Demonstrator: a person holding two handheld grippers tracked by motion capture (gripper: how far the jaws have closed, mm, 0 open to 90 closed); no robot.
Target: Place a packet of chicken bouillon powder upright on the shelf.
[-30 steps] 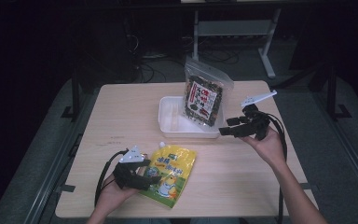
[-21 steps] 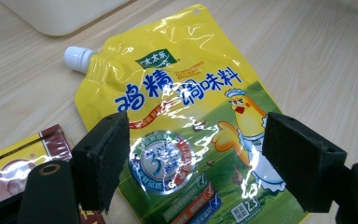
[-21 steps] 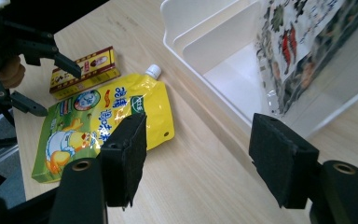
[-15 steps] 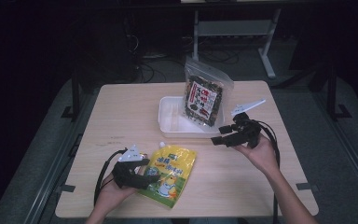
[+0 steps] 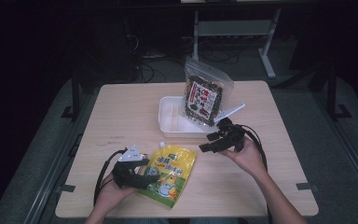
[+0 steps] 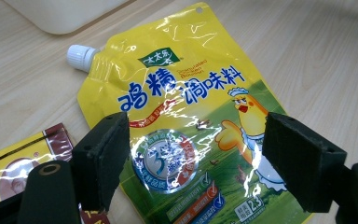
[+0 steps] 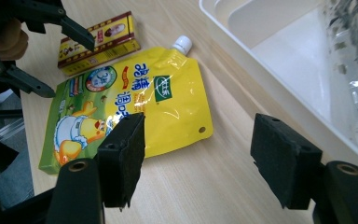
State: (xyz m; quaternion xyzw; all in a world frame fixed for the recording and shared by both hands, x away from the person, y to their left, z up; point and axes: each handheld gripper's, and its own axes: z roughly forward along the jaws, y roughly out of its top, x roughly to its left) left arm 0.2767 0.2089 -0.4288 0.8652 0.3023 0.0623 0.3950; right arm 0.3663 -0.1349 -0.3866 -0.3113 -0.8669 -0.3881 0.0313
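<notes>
Yellow spout pouch (image 5: 170, 173) lies flat on the table's (image 5: 121, 112) near edge, a bit left of centre, print side up, white cap (image 6: 80, 56) pointing far toward the tray. I read it as the thing being worked: both tools are aimed at it.

My left gripper (image 5: 140, 175) sits over the pouch's left edge. In the left gripper view its jaws stand wide, straddling the printed face with nothing pinched between them. Looks like a pre-grasp hover. A flat pouch gives little to bite, so I'd come in on an edge or at the spout end.

A small yellow-and-maroon box (image 7: 100, 42) lies just beside the pouch on its left, under my left hand. It's close enough to snag if I close carelessly.

My right gripper (image 5: 214, 141) is well apart, on the right, held just near of the white tray (image 5: 172, 122) and tilted toward the pouch. Its jaws are also wide and empty; the right gripper view looks across the pouch's far corner (image 7: 200, 130).

Tray is far of centre, mostly bare. A clear bag of dark dried stuff (image 5: 205, 95) stands upright in its right end, leaning on the far wall. My guess is the pouch goes in the free left part.
</notes>
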